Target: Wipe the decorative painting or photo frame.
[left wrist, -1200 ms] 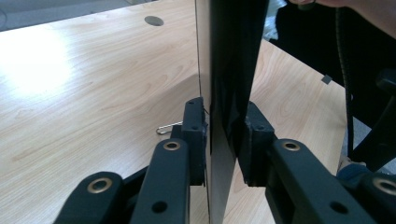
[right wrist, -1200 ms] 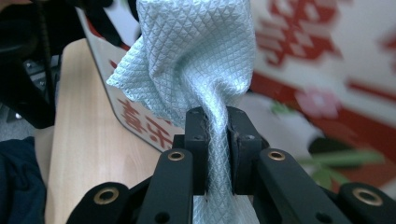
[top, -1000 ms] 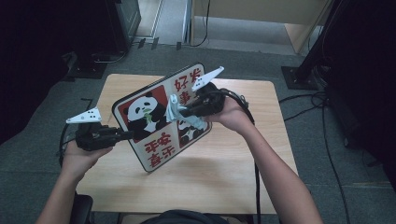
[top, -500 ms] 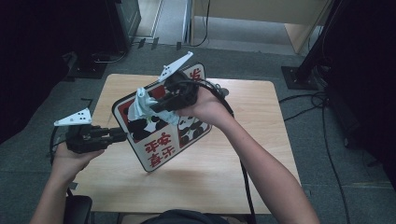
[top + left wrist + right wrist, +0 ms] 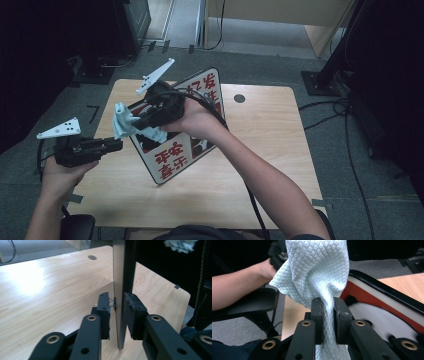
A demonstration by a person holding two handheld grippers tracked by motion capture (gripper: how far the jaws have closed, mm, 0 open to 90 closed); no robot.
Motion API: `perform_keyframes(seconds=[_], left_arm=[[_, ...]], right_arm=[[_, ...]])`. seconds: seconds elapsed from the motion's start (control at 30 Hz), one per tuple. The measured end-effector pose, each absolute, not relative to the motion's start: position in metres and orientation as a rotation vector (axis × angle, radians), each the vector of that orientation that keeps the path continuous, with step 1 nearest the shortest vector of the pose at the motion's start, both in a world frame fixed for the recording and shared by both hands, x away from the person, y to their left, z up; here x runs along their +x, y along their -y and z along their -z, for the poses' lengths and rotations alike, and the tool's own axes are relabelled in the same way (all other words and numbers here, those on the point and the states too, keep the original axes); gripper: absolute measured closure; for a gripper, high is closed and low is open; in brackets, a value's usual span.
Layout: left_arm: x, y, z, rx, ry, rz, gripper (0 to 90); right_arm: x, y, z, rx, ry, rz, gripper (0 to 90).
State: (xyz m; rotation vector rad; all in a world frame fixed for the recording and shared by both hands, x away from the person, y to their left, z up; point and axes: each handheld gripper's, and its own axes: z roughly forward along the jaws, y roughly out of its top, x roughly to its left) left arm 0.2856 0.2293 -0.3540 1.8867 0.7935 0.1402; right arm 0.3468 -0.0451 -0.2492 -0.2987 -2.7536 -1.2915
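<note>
1. High view: the left gripper (image 5: 117, 145) sits at the table's left edge, its jaws on the lower left edge of the flat rectangular sign board with a black rim, red panels and a panda picture (image 5: 175, 155), which stands tilted on the pale wooden table (image 5: 270, 150).
2. Same view: the right gripper (image 5: 131, 124) is up against the sign's face near its left side, carrying a crumpled pale blue-white waffle-weave cloth (image 5: 122, 120). The cloth looks pressed to the board, though at this angle the contact itself is hard to judge.
3. Left gripper view: the board's thin edge (image 5: 119, 295) rises upright between the two black jaws. They have just been closing, with the board between them; the left pad meets it, the right pad sits close against the other face.
4. Right gripper view: the jaws are clamped tight on a pinched fold of the cloth (image 5: 317, 272), which billows above them. The sign's black rim and red panel (image 5: 372, 293) lie just beside it on the right, and the person's other forearm (image 5: 242, 290) shows at left.
</note>
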Motion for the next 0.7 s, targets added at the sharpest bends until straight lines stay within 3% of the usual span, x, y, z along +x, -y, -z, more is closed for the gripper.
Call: perform_keyframes(seconds=[0.3, 0.7], left_arm=[[0.296, -0.241, 0.357, 1.867, -0.801, -0.153, 81.9], [0.31, -0.233, 0.362, 1.877, -0.775, -0.149, 78.6]], right_arm=[[0.339, 0.012, 0.262, -0.318, 2.701, 1.278, 80.8], [0.341, 0.019, 0.282, -0.443, 2.676, 1.294, 80.9]])
